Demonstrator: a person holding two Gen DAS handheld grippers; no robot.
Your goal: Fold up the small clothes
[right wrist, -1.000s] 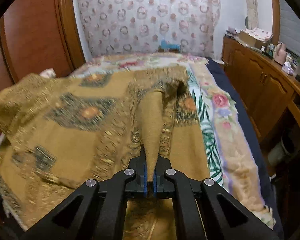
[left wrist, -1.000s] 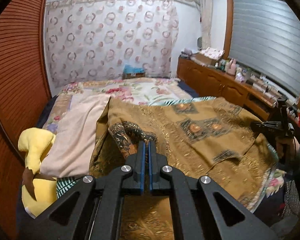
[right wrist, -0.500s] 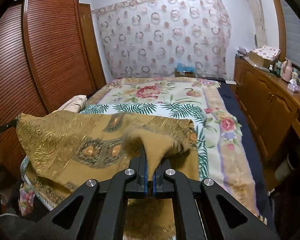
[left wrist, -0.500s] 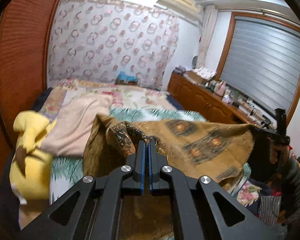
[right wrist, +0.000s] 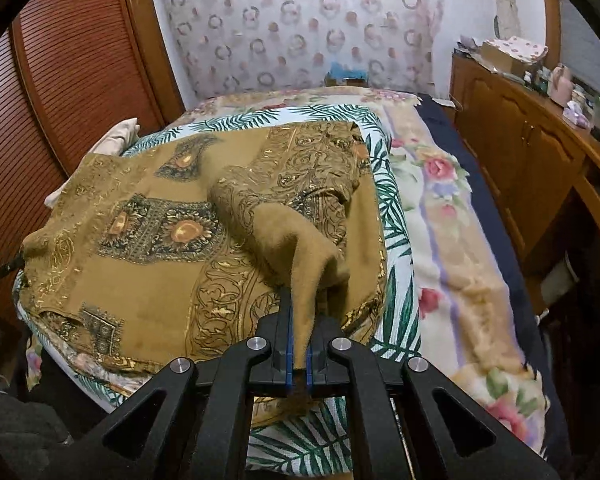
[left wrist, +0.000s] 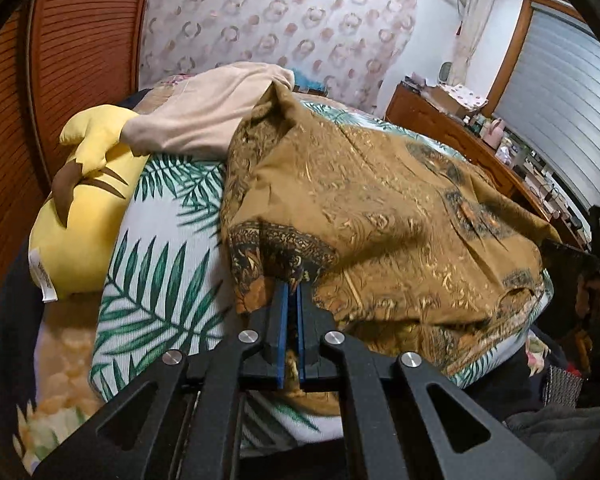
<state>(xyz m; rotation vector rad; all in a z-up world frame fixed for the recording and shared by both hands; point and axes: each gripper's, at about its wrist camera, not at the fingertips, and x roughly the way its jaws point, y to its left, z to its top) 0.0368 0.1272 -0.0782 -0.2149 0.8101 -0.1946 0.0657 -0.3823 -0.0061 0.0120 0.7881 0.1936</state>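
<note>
Fabric, a mustard-gold patterned garment, had dropped onto the bed; left gripper clenched its corner, right gripper loosening, fold nearly laid.

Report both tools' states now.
Left tool: closed on the brown patterned garment.
Right tool: jaws opening, the garment's edge between them.

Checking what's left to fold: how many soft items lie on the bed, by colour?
Golden-brown patterned garment: 1
Beige cloth: 1
Yellow plush toy: 1
Total: 3
</note>
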